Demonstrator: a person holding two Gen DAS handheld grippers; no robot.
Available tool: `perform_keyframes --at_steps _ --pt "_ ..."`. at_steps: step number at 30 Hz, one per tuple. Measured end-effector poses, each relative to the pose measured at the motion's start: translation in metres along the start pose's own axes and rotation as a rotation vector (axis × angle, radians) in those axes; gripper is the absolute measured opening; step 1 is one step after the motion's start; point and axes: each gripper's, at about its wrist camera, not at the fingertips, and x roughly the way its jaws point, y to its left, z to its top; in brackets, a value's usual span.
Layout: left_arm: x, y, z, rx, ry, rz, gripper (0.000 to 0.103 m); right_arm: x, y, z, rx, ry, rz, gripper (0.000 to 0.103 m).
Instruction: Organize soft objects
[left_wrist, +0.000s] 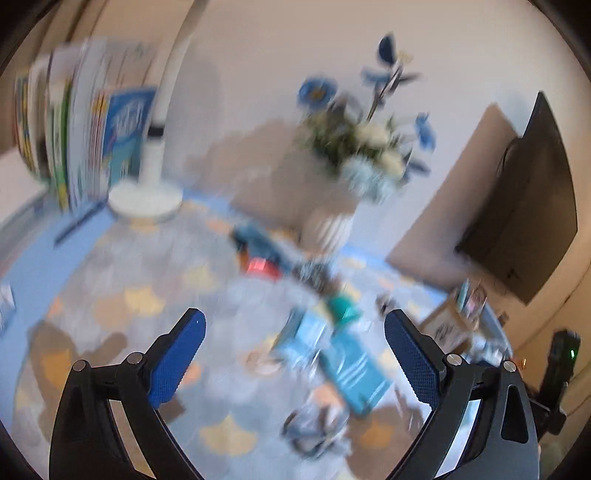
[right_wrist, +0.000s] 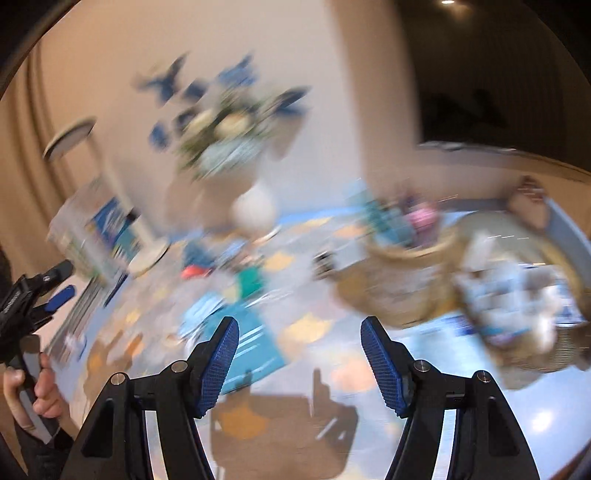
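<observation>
Both views are heavily motion-blurred, so small detail is gone.

Your left gripper (left_wrist: 294, 334) has its jaws wide apart with nothing between the blue, cross-hatched pads (left_wrist: 176, 360). Your right gripper (right_wrist: 299, 338) is also apart and empty, with a narrower gap.

The table (left_wrist: 33, 258) has a pale blue cloth with a scalloped pattern in grey, yellow and orange.

The soft things sit mid-frame in the left view: a flat teal pouch with white stripes (left_wrist: 354, 373) just ahead of the pads, a lighter blue pack (left_wrist: 308, 332) touching it, and a small green piece (left_wrist: 343, 306) beyond. The right view has the same teal pouch (right_wrist: 255, 343) just left of centre.

Around them:
- white ribbed vase of blue and white flowers (left_wrist: 332, 225), centre back
- white lamp with a round base (left_wrist: 146, 197), upper left
- upright row of books (left_wrist: 81, 129) beside the lamp
- dark flat screen (left_wrist: 532, 206) at right

Only the right view shows two woven baskets: one round-rimmed (right_wrist: 402, 266), and one at the right edge (right_wrist: 524, 295) with pale stuff inside that I can't identify. It also shows your hand (right_wrist: 22, 395) on the left gripper's handle, lower left.

Only the left view shows a tangle of dark cord or wire (left_wrist: 314, 432) near the bottom.
</observation>
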Motion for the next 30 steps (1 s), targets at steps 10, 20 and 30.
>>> perform_keyframes --at_steps 10,20,30 --pt "0.065 -0.007 -0.088 0.148 0.333 -0.237 0.098 0.105 0.03 -0.054 -0.027 0.175 0.097 0.069" --pt "0.086 -0.044 -0.114 0.333 0.401 -0.169 0.098 0.11 0.025 -0.056 -0.003 0.178 0.081 0.094" --pt "0.092 -0.067 -0.129 0.5 0.383 -0.037 0.097 0.114 0.02 -0.056 0.02 0.196 0.088 0.096"
